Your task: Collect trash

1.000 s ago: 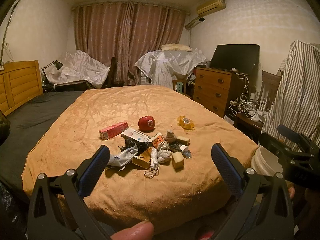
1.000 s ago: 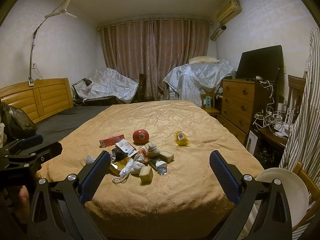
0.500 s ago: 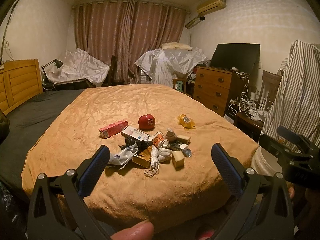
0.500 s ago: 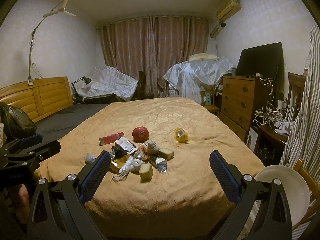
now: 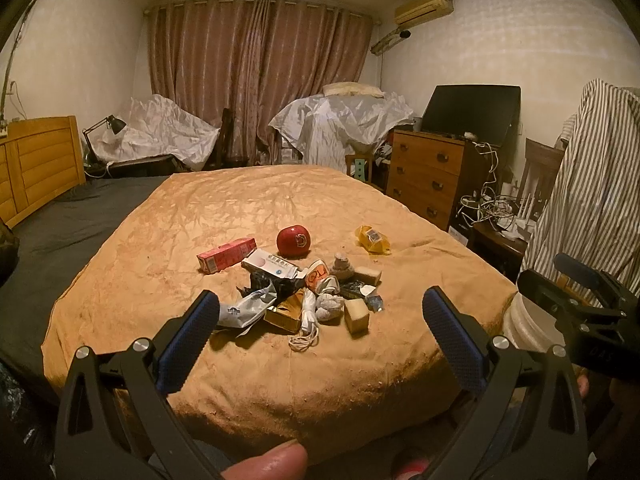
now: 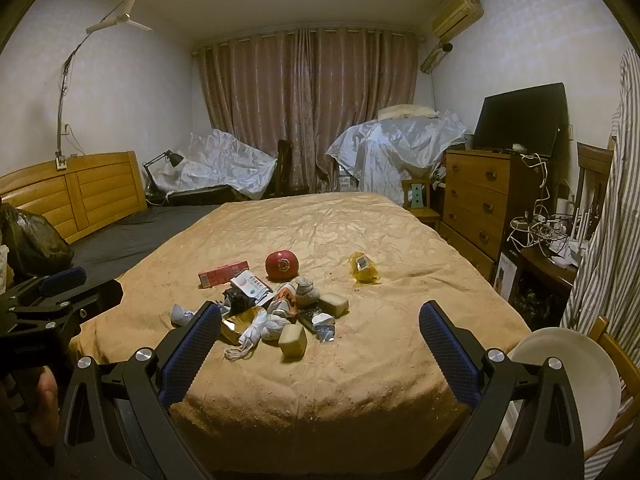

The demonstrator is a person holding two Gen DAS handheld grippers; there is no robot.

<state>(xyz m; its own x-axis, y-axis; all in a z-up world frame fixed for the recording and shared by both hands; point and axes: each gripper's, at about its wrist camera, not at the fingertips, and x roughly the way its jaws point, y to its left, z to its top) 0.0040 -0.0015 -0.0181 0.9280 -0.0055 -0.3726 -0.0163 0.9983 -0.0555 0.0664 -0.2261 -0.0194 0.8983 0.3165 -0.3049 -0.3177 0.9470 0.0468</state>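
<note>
Both claws stand apart and empty: left gripper [image 5: 320, 332], right gripper [image 6: 320, 338]. The trash pile [image 5: 304, 296] lies on the bed [image 5: 280, 376] at 12 o'clock of both claws, apart from them. The white bucket [image 6: 568, 384] sits at 3 o'clock, off the bed's edge.

Risks, as judged:
- The round, glossy red ball [image 5: 293, 241] may roll if nudged.
- The looped white cord [image 5: 306, 340] may snag neighbours.
- Crinkled wrappers may slip on the soft velvety cover.
</note>
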